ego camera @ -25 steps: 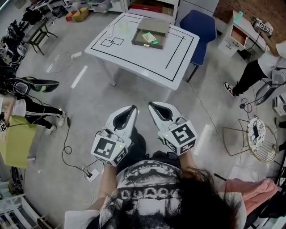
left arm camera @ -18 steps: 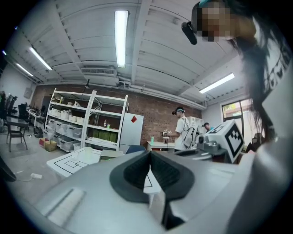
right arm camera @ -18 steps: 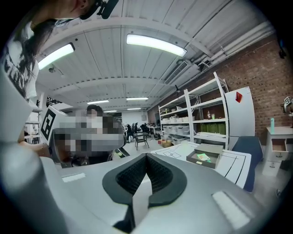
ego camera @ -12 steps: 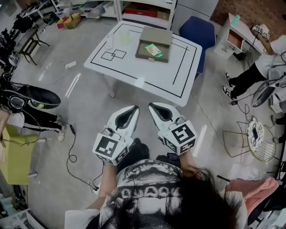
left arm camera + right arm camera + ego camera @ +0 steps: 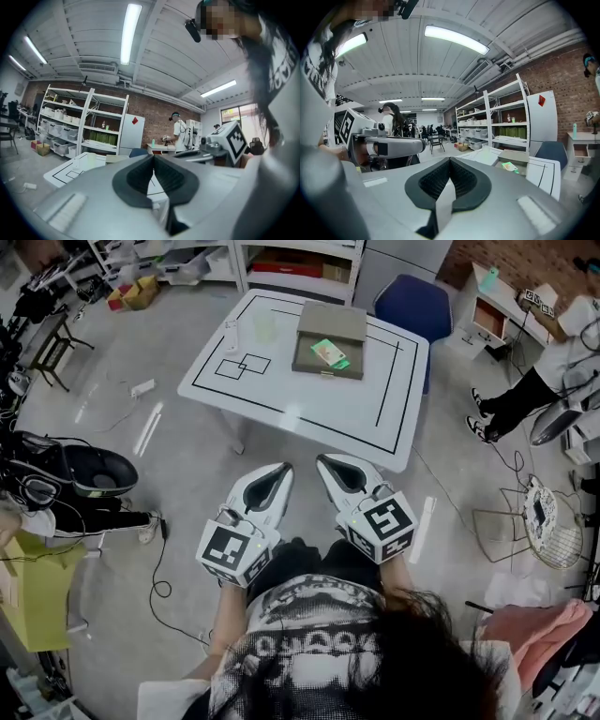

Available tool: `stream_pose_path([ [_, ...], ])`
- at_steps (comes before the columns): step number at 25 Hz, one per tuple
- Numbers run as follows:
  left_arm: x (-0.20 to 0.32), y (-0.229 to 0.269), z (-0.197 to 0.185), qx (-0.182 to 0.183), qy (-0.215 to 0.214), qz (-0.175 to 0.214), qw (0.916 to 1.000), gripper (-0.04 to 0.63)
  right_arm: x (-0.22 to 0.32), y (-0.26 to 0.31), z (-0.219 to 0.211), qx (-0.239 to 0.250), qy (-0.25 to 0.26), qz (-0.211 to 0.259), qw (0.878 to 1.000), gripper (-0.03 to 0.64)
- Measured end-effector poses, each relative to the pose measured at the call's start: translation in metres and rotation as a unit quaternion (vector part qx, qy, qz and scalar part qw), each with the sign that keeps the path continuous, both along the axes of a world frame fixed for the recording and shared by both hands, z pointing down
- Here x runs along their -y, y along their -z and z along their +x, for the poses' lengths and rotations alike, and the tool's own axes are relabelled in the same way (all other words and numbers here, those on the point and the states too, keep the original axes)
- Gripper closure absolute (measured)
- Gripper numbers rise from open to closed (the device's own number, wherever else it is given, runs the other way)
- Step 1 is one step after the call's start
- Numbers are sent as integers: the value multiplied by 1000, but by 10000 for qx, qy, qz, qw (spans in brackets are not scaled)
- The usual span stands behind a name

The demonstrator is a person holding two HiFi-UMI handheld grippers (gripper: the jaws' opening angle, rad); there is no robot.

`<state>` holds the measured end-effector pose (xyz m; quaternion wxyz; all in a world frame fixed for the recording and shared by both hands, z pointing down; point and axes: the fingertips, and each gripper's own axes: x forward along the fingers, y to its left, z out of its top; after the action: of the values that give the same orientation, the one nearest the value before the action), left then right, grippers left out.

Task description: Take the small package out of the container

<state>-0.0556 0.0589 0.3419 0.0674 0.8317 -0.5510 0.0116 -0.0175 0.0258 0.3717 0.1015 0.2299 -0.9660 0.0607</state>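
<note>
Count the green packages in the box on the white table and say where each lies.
1. The green package lies in the box on the table, in the box's lower half in the head view. Others could be hidden beneath it.

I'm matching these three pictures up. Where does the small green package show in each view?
Head view: small green package lies top centre, in the container.
Left gripper view: not visible; only the container's side shows.
Right gripper view: right of centre, beyond the jaws.
Shared landmark: white table with black lines.
</note>
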Motion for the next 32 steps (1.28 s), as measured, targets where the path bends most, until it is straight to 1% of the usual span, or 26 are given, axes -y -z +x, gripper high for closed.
stream_pose_path([
  [6, 9, -7, -11, -98, -108, -64, 9999, 595, 9, -8, -7, -141, -138, -68, 9998, 618],
  [13, 21, -17, -16, -185, -166, -151, 9996, 595, 24, -18, -16, -224, -144, -166, 9995, 618],
  [18, 40, -19, -29, -162, -52, -175, 9997, 595, 47, -19, -27, -175, -96, -180, 9996, 618],
  [22, 68, -24, -38, -122, 0, -203, 9997, 595, 80, -22, -34, -146, -97, -174, 9997, 618],
  [27, 119, -28, -52, -30, 17, -303, 9995, 595, 132, -25, -41, -108, -152, -216, 9996, 618],
  [32, 170, -27, -59, 5, 12, -293, 9996, 595, 186, -29, -46, -162, -161, -228, 9995, 618],
])
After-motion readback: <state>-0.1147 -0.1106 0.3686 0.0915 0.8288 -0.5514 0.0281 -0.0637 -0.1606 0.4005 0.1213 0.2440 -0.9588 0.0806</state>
